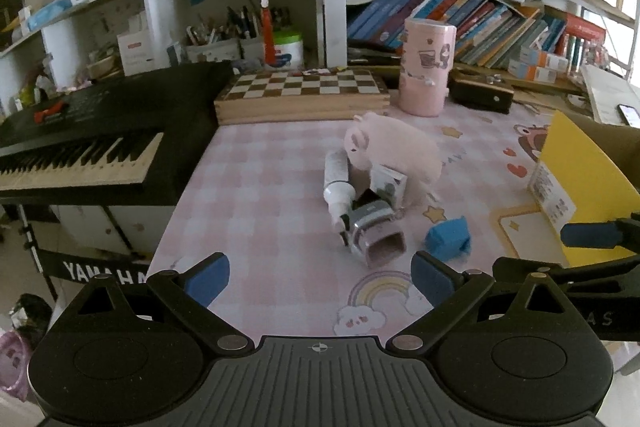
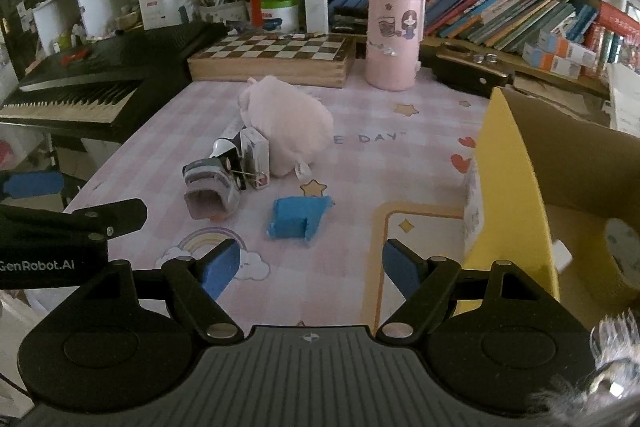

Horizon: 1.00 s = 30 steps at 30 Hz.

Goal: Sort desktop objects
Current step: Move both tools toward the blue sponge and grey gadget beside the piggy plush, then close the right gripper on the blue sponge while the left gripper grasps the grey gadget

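**Both grippers held apart and empty above the desk mat**

Blue pads [image 1: 208, 277] of the left gripper [image 1: 320, 277] are seen spread wide, nothing between them and nothing touched; only the pink checked mat [image 1: 260, 187] lies beneath. The right gripper [image 2: 312, 265] is likewise held well apart, empty, over the mat's rainbow print [image 2: 212, 243].

Places are given from the plush [image 1: 394, 151], a pale pink toy lying mid-mat. Against its near side a small white box [image 1: 388, 185] is propped, with a white tube [image 1: 338, 179] just beside that. Nearer still, touching the box and tube, a grey-and-pink shoe [image 1: 374, 235] lies on its side, its opening turned toward the cameras. A blue folded thing [image 1: 448, 237] lies apart from the shoe, on the carton's side of it. Behind the plush a chessboard [image 1: 304, 93] and a pink canister [image 1: 426, 67] are set by the bookshelf.

A yellow carton [image 2: 508, 187] stands beside the mat, well apart from the plush. Its inside is shown only in the right view: a roll of tape [image 2: 624, 255] rests within. In the left view just the carton's outer wall is seen, along with more of the keyboard [image 1: 88, 147].
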Each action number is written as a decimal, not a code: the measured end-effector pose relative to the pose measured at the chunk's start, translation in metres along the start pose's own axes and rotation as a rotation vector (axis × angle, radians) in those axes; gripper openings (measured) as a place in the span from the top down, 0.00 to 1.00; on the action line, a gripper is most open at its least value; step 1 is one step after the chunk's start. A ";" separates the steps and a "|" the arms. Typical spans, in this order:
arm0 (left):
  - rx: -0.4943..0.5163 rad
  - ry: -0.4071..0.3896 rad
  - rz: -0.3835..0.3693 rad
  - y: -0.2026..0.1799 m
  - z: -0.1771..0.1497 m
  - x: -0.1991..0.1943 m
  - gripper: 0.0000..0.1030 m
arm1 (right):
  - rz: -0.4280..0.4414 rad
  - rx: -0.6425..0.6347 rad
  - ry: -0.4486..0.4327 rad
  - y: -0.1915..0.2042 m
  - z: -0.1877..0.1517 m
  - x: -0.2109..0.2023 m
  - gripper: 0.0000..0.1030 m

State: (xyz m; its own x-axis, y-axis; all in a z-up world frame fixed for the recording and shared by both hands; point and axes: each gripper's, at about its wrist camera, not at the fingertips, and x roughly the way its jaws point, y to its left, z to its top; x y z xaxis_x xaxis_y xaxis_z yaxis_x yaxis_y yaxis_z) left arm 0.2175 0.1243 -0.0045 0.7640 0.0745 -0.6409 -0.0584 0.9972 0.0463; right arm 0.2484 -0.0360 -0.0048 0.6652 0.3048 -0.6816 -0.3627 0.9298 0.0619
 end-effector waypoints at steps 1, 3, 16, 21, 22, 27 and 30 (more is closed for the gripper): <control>-0.002 0.002 0.003 0.001 0.001 0.002 0.04 | 0.004 -0.002 0.006 0.000 0.001 0.004 0.24; -0.002 0.007 0.004 0.002 0.003 0.007 0.04 | 0.008 -0.007 0.019 0.001 0.004 0.012 0.24; 0.007 0.022 0.002 0.002 0.013 0.026 0.04 | 0.020 -0.017 0.082 0.003 0.023 0.075 0.33; 0.017 0.027 -0.016 -0.003 0.016 0.034 0.04 | 0.025 -0.014 0.131 0.000 0.023 0.096 0.40; 0.020 0.028 -0.020 -0.004 0.017 0.035 0.04 | 0.027 -0.008 0.137 -0.002 0.023 0.097 0.40; -0.001 0.042 -0.044 -0.007 0.020 0.046 0.04 | 0.025 -0.014 0.136 -0.006 0.023 0.100 0.50; -0.041 0.076 -0.063 -0.006 0.022 0.057 0.04 | 0.019 -0.021 0.126 -0.010 0.024 0.100 0.63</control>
State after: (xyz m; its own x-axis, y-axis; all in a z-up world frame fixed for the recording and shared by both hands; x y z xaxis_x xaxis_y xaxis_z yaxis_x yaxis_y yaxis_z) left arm 0.2757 0.1228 -0.0244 0.7163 0.0096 -0.6977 -0.0393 0.9989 -0.0266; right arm 0.3345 -0.0097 -0.0564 0.5709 0.2930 -0.7670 -0.3894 0.9190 0.0612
